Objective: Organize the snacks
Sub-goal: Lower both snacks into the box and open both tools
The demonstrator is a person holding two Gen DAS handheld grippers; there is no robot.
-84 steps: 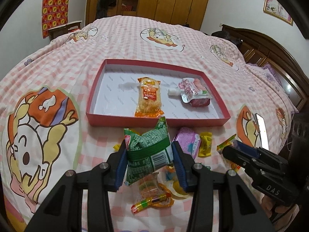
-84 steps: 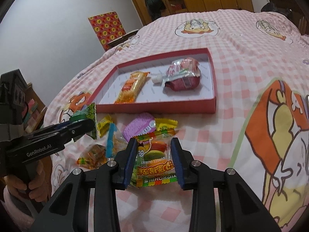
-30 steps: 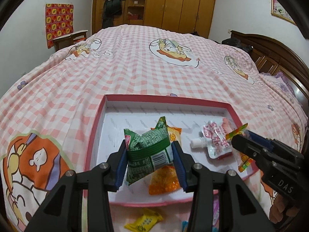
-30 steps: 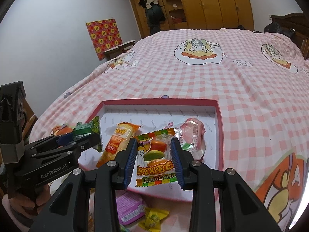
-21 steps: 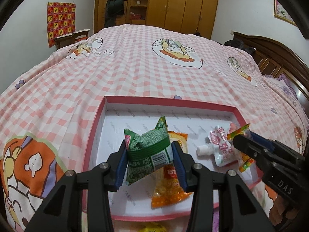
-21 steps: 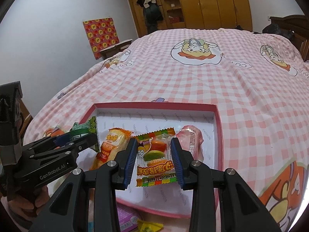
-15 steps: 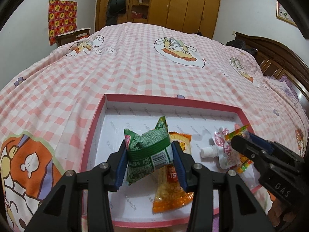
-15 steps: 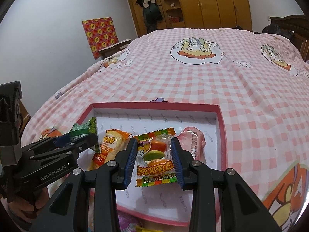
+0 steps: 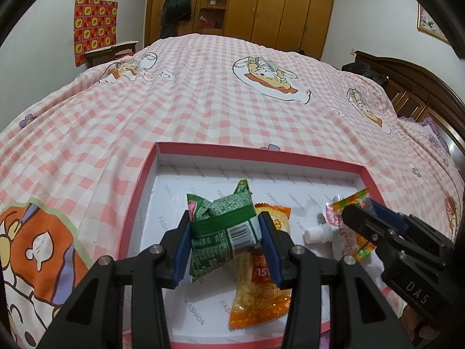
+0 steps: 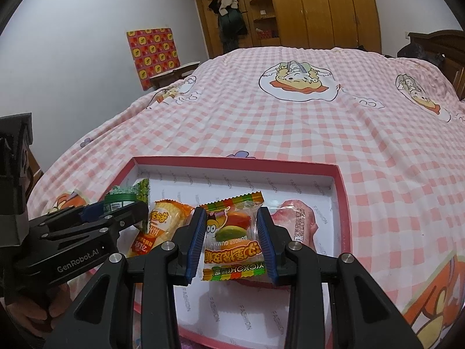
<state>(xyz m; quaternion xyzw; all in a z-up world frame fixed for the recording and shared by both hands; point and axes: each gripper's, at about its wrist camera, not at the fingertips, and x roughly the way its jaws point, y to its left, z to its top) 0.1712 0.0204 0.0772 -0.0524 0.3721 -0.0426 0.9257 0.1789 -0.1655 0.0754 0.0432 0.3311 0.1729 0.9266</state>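
Two packets lie in the pink box (image 9: 136, 200) — orange snack (image 9: 261, 290), pink pouch (image 10: 302, 218) — both fingers gripping packets above.

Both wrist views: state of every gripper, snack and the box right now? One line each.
left gripper: shut on the green snack bag, held above the box.
right gripper: shut on the burger gummy pack, held above the box.
red box: open, no lid in view, on the bedspread.
orange snack pack: lying flat in the box.
pink spout pouch: lying in the box, cap on.
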